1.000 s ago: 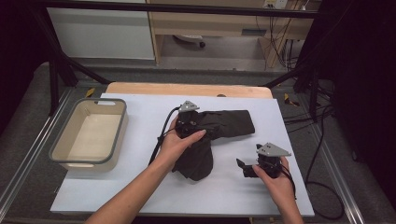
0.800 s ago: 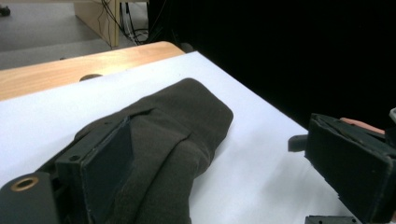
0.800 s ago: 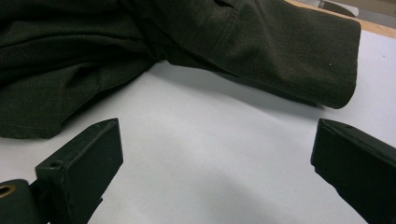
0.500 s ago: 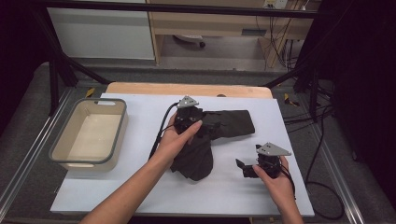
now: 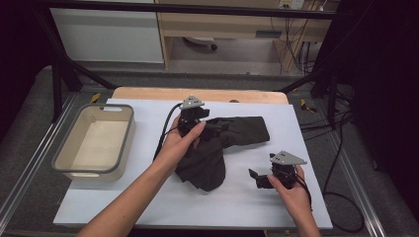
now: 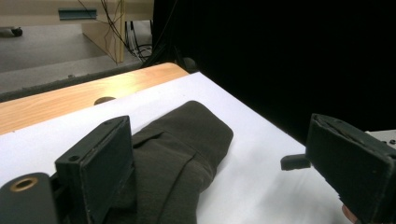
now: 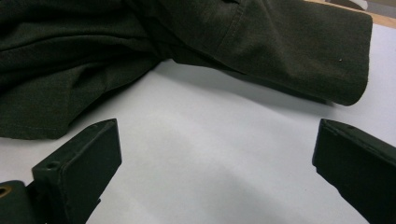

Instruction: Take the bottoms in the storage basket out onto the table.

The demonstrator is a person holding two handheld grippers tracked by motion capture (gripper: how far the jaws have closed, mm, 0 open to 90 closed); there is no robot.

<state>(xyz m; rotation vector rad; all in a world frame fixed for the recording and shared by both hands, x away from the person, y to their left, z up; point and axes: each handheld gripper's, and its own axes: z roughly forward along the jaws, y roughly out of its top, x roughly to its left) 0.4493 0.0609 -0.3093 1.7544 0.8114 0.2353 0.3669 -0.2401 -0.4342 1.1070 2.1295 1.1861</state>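
Meanwhile, on the table: a dark olive garment [image 5: 222, 145] lies crumpled mid-sheet on the white table cover [image 5: 148, 202].
Left gripper [image 6: 224, 172]: jaws wide apart over the garment's upper edge, gripping nothing.
Right gripper [image 7: 215, 177]: jaws spread, empty, near the cloth.
Tub [image 5: 66, 165]: grey-rimmed, empty, far left.
Progress: apparently early; the garment is unfolded and ungrasped.

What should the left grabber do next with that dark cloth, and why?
Probably lower the left gripper a little and close on the dark cloth. Its jaws stand wide open with a fold of the cloth lying just inside one of them, nothing pinched yet, while the right gripper waits open on bare white table.
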